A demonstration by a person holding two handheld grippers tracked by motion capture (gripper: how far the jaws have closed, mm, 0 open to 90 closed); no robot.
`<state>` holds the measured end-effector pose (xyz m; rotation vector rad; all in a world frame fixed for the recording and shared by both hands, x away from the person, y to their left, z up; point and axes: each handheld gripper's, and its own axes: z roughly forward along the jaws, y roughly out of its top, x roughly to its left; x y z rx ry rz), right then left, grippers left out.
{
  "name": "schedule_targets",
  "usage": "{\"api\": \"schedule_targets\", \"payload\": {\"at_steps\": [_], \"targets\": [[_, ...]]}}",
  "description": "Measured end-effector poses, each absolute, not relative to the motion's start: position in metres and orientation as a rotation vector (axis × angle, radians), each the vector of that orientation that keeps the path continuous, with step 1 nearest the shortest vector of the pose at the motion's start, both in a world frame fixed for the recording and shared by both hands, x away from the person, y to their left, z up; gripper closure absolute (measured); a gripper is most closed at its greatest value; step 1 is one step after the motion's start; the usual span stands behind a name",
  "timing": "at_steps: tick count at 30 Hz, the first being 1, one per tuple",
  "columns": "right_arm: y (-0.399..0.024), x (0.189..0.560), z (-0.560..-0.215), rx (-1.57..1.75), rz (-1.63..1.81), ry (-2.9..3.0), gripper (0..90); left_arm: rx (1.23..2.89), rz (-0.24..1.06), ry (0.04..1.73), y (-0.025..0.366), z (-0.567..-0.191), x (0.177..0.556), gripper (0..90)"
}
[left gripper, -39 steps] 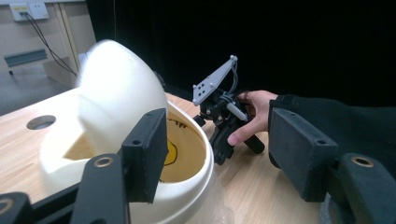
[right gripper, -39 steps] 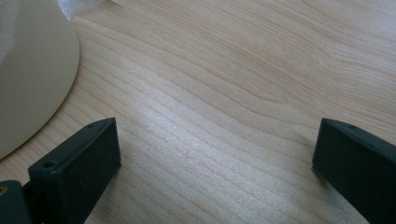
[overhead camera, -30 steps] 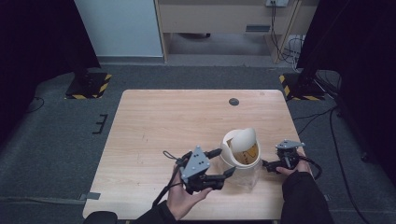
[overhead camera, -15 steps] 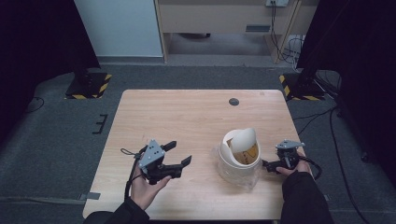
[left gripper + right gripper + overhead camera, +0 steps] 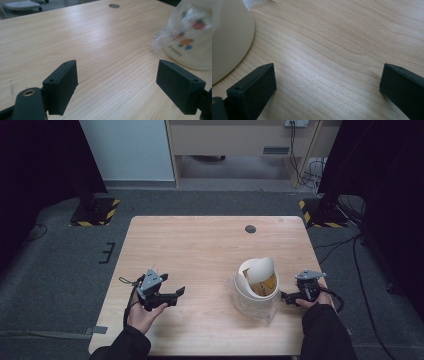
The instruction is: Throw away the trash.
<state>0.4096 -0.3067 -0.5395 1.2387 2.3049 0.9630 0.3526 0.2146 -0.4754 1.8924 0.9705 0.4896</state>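
Counter: my light wooden counter (image 5: 200, 250) carries one object, with a small dark round disc (image 5: 250, 228) set in the top at the far side, right of centre
Container: a white round tub (image 5: 256, 287) stands at the near right of the counter, wrapped in clear plastic film (image 5: 250, 307); a curved cream flap rises above its rim and something yellow-orange shows inside
Container print: from my left hand-held gripper view the tub (image 5: 190, 37) is blurred, with small red and orange coloured prints on its side and crinkled film at its left edge
My left hand-held gripper: I hold my left hand-held gripper (image 5: 172, 295) over the near left of the counter, well apart from the tub, jaws pointing right toward it; the jaws stand wide apart with bare wood between them (image 5: 116, 85)
My right hand-held gripper: my right hand-held gripper (image 5: 286, 296) sits just right of the tub, near the right edge, jaws pointing left; they are spread wide over bare wood (image 5: 327, 87), and the tub's cream wall (image 5: 229, 37) curves just beyond the left jaw, not between them
Floor: grey carpet (image 5: 60, 260) surrounds the counter
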Motion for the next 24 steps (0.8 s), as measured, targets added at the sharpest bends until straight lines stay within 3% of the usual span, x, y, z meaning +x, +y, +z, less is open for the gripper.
{"api": "schedule_targets", "payload": {"at_steps": [24], "targets": [[-0.307, 0.41, -0.54, 1.238, 0.963, 2.304, 0.7, 2.114, 0.457, 1.21, 0.266, -0.524, 0.386, 13.6]]}}
